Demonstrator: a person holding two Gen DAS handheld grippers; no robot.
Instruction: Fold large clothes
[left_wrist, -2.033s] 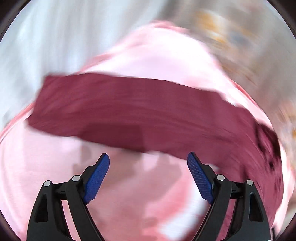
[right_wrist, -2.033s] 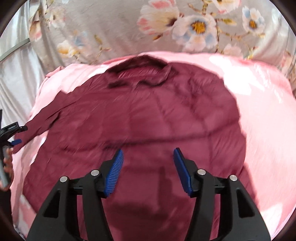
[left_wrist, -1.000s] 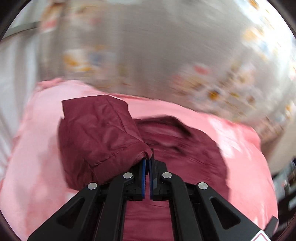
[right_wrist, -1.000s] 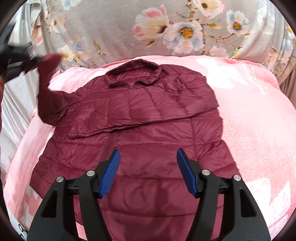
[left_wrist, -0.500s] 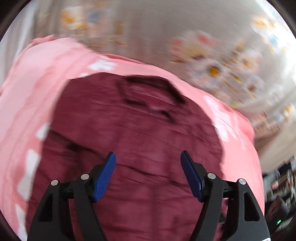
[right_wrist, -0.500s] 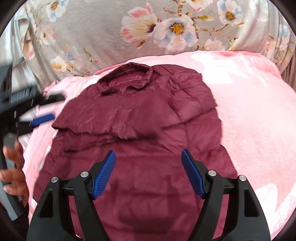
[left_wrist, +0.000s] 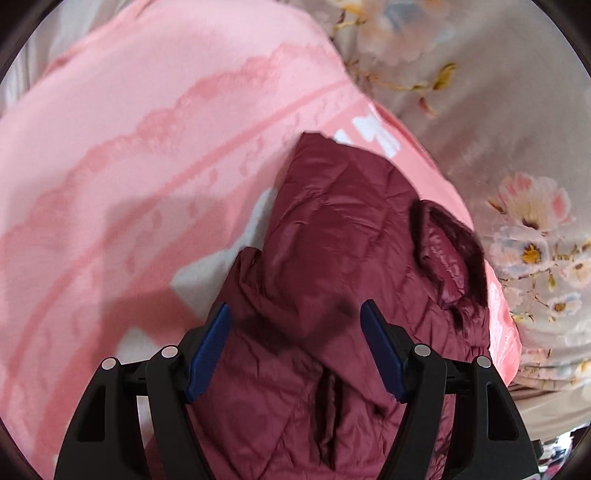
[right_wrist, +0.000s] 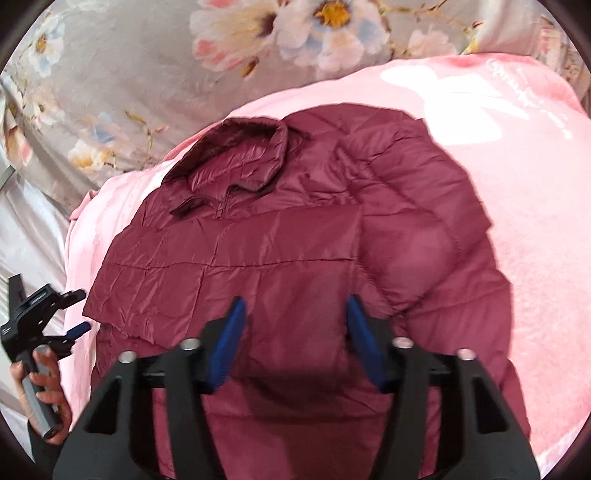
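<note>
Maroon quilted jacket (right_wrist: 295, 266) lies flat on the pink blanket (right_wrist: 535, 177), collar (right_wrist: 236, 155) toward the floral sheet (right_wrist: 147, 74), both sleeves folded across the chest. Next step looks like folding the body: pinch both hem corners evenly, lift low, keep the sleeves from sliding. Left gripper (left_wrist: 295, 347) is spread wide above the jacket's side edge, holding nothing. Right gripper (right_wrist: 293, 341) has just been closing, jaws partly apart over the lower panel; no fabric is visibly clamped.
</note>
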